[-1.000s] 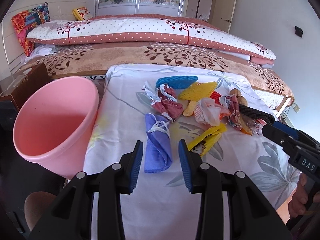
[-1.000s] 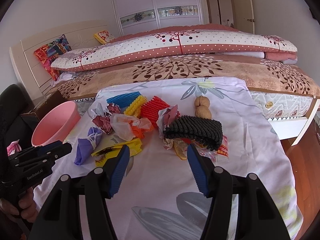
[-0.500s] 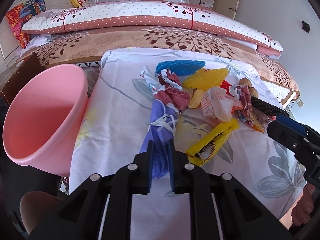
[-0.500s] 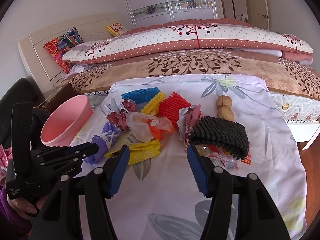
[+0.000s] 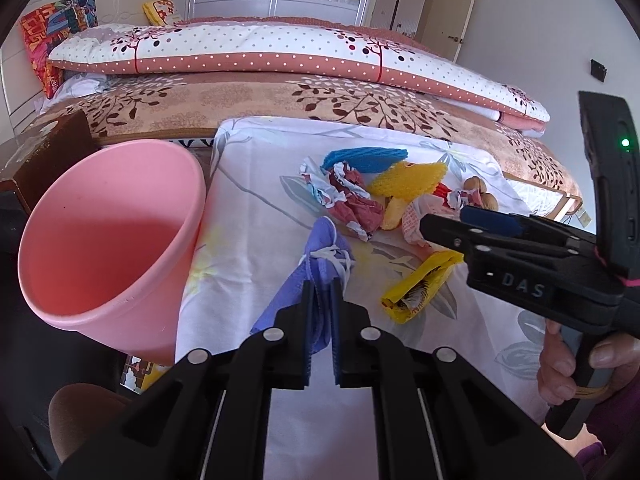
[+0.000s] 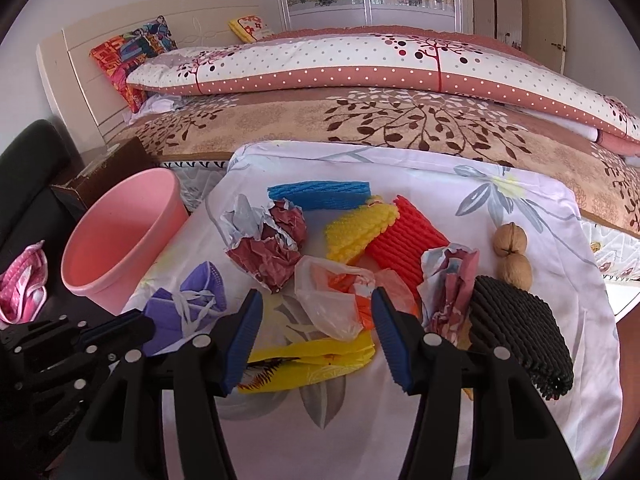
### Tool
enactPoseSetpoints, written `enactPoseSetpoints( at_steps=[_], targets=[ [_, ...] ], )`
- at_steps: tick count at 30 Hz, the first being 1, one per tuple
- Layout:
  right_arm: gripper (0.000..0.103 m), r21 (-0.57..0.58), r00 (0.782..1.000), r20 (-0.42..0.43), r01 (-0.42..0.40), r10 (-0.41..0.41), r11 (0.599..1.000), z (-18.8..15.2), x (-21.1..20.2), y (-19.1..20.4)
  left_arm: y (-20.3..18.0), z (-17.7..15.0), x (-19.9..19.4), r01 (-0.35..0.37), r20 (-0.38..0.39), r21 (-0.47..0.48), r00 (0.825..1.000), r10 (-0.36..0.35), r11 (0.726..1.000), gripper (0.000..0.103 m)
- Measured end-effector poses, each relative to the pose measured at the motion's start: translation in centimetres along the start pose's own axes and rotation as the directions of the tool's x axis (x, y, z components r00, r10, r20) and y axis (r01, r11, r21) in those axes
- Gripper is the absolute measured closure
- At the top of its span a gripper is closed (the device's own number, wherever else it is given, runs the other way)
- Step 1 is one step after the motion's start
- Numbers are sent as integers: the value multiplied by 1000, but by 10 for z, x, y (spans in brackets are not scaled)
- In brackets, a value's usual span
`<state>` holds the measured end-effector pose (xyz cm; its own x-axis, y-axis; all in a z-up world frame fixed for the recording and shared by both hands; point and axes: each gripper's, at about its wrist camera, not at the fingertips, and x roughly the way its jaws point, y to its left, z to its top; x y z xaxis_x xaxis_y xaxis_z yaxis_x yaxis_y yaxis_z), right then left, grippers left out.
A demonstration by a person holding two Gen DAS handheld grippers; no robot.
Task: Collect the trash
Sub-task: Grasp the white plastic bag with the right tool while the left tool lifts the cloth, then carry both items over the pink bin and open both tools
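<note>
My left gripper is shut on a purple face mask at the near left of the flowered cloth. The mask and the left gripper also show at the left of the right wrist view. My right gripper hovers over a clear plastic bag and a yellow wrapper. Its jaws are closing, and the pads press on neither. A pink bin stands left of the table. The pile also holds maroon crumpled paper and blue foam net.
Yellow foam net, red foam net, a black foam net and two walnuts lie to the right. A bed with folded quilts runs behind the table. A person's hand holds the right gripper's handle.
The left gripper moved forward and shut on the purple mask. The right gripper shifted left across the pile, from the black net to the clear bag, and its jaws narrowed.
</note>
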<state>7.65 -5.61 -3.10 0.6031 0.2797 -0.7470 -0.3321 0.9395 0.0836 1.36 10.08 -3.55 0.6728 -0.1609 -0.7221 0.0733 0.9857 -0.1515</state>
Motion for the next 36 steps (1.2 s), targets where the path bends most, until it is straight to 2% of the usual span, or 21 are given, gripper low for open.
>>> enactPoseSetpoints(
  at_steps=[3,5,11,17,23,29,36],
  targets=[
    [69,-2,998,-35,47,-47,999,-1,10,1,6,0,-3,10,8,-6,1000,-10,1000,96],
    [73,8,998,-28,56,-56,998,-2,9,-1,9,1,-6,19,14,-11,1000,-19,1000,96],
    [75,72,1000,2,-2,2,997,-2,-16,-10,20,4,-13,45,44,-29,998,-43,999,96],
    [75,70,993,89,-88,82,994,18,-49,8,38,9,-33,38,96,-57,995,-32,998,96],
    [75,13,970,122,-215,212,977,46,-53,53,70,15,-55,-21,151,-121,988,40,992,96],
    [75,-17,924,127,-361,360,933,65,-39,103,104,16,-71,-125,175,-175,972,155,977,96],
    [75,-54,906,40,-420,422,906,69,2,154,137,11,-66,-199,131,-235,964,234,952,96]
  ],
)
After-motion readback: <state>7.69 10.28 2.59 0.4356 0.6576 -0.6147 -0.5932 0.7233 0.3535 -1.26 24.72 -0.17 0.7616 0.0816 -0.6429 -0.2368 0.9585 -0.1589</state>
